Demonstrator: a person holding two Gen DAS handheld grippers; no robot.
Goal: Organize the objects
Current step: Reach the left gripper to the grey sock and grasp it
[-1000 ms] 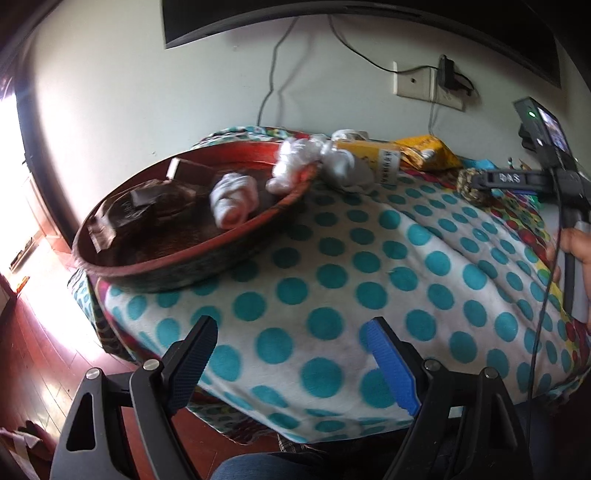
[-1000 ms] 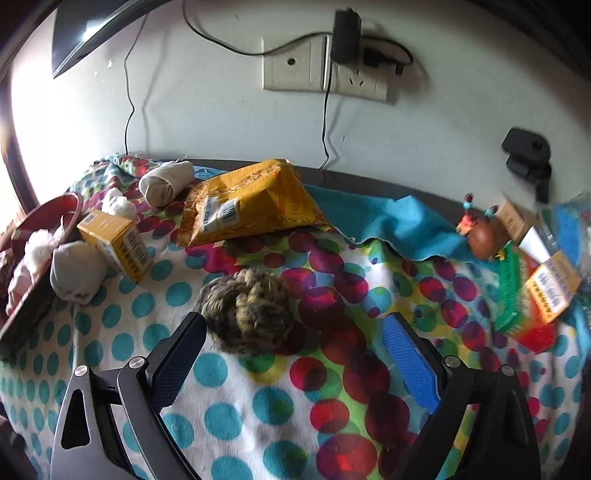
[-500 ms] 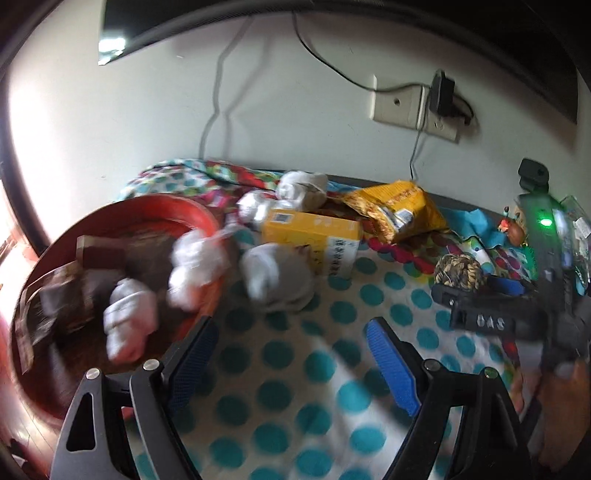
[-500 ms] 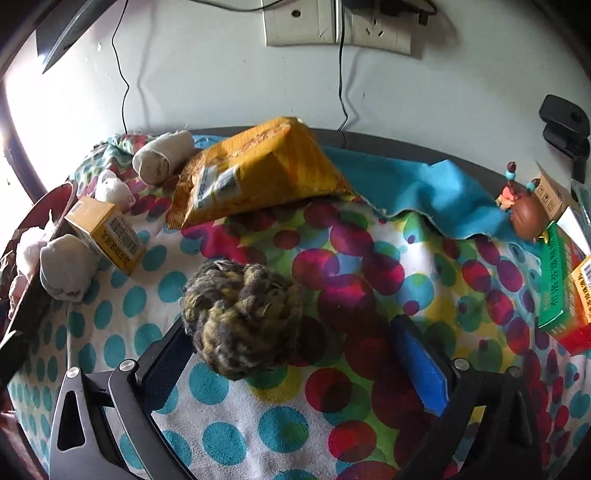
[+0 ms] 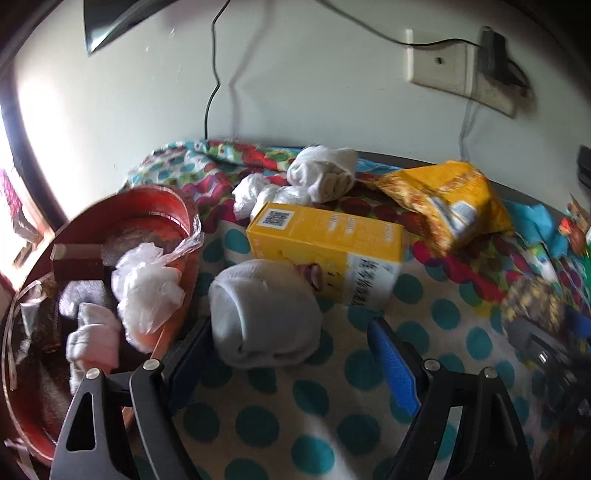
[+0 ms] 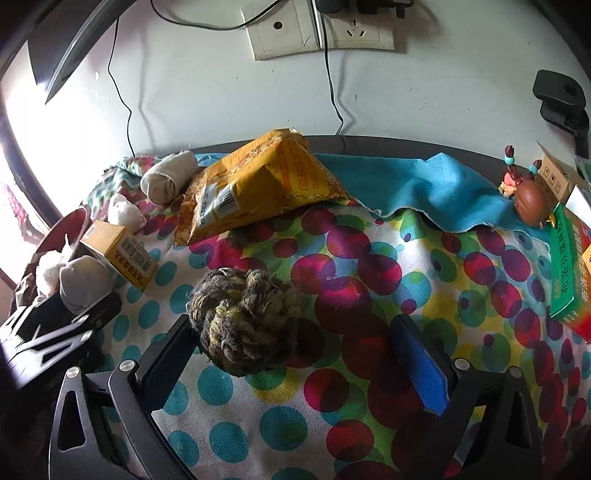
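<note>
Spotted cloth (image 6: 369, 280) over a table against a white wall (image 6: 184, 92) — clutter waiting to be sorted.

The fleecy cloth runs from teal dots to overlapping red and purple ones, with a plain blue cloth (image 6: 417, 188) at the back; wall sockets (image 6: 317, 33) and thin black cables hang above. The left gripper (image 5: 291, 350) is spread, a soft rolled grey sock (image 5: 264, 314) between its fingers against the left one, clear of the blue pad; beside the sock are a round red tray (image 5: 173, 206) holding crumpled plastic and a glossy yellow carton (image 5: 325, 251). The right gripper (image 6: 295, 350) stands wide apart — a knotted, fuzzy yarn ball (image 6: 243, 314) sits near its left finger, unpinched. Behind lie a crinkled yellow packet (image 6: 258, 184) and another rolled sock (image 6: 168, 177).
</note>
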